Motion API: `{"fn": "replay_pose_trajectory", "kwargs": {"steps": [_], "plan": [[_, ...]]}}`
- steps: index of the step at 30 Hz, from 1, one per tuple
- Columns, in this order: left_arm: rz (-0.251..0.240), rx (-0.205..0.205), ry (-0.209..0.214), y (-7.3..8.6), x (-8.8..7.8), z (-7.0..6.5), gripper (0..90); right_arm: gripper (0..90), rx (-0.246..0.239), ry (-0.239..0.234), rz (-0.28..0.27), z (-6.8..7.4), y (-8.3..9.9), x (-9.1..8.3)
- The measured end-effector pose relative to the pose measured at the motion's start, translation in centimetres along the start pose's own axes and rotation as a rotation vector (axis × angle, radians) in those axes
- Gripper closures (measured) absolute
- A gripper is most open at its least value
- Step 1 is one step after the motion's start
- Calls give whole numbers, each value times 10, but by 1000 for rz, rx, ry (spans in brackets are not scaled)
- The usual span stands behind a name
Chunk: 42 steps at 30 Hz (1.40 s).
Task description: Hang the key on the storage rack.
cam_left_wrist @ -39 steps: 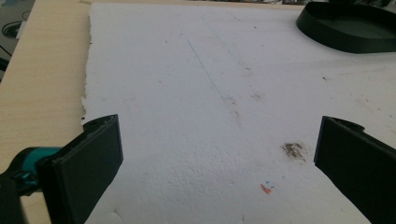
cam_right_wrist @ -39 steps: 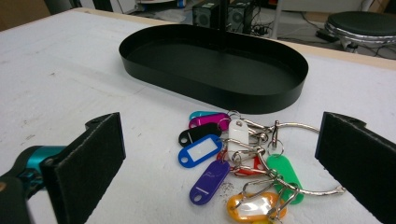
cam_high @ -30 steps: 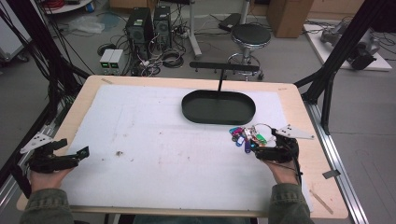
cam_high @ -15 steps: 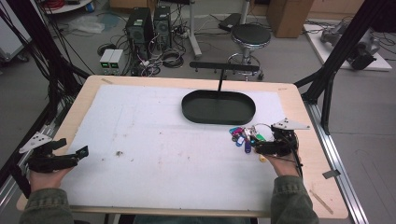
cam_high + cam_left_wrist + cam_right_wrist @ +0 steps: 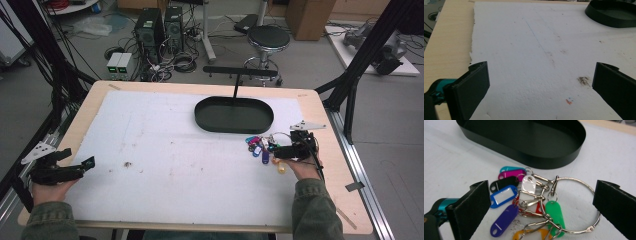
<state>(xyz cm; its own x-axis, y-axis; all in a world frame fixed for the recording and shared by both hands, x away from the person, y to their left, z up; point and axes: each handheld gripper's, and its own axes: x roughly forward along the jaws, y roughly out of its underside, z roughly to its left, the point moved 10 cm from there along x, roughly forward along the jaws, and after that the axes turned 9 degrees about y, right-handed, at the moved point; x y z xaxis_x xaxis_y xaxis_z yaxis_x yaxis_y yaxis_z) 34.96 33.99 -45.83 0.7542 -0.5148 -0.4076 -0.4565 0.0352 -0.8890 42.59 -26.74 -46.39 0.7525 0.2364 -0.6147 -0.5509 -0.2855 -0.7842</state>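
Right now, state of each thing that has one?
Left hand-held gripper: open, holding nothing, above the white mat.
Right hand-held gripper: open, jaws either side of the key ring.
Key ring: lying flat on the mat, not gripped.
Tray: upright, nothing inside.

High view looking down and forward over the surface (image 5: 150, 150), both gripper views low and close, sharing the black tray (image 5: 524, 142) beyond.

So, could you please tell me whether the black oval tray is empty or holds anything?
Empty. The black oval tray shows a bare floor in the right gripper view; the key tags lie outside it, on the white sheet.
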Motion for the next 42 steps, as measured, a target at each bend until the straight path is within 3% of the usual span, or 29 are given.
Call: {"fn": "replay_pose_trajectory", "kwargs": {"steps": [3, 8, 15, 20, 29, 40, 41, 42], "plan": [[-1, -1, 0, 0, 0, 0, 17, 5, -10, 6, 41, -5, 4, 7], [-1, -2, -3, 0, 0, 1, 17, 6, -45, 7, 61, -6, 0, 10], [-5, -6, -2, 1, 0, 1, 17, 6, -36, 6, 80, -12, 5, 14], [-4, -4, -3, 1, 0, 2, 17, 6, -45, -15, 103, -10, 9, 18], [-5, -4, -3, 2, 1, 2, 17, 7, -64, -30, 193, -6, 23, 27], [-7, -2, -3, 1, 0, 1, 17, 92, -94, -37, 286, -2, 36, 30], [-8, -2, -2, 1, 0, 1, 17, 192, -101, -65, 302, 0, 38, 29], [-7, -2, -1, 1, 0, 1, 17, 217, -103, -73, 311, 1, 39, 28]]}}
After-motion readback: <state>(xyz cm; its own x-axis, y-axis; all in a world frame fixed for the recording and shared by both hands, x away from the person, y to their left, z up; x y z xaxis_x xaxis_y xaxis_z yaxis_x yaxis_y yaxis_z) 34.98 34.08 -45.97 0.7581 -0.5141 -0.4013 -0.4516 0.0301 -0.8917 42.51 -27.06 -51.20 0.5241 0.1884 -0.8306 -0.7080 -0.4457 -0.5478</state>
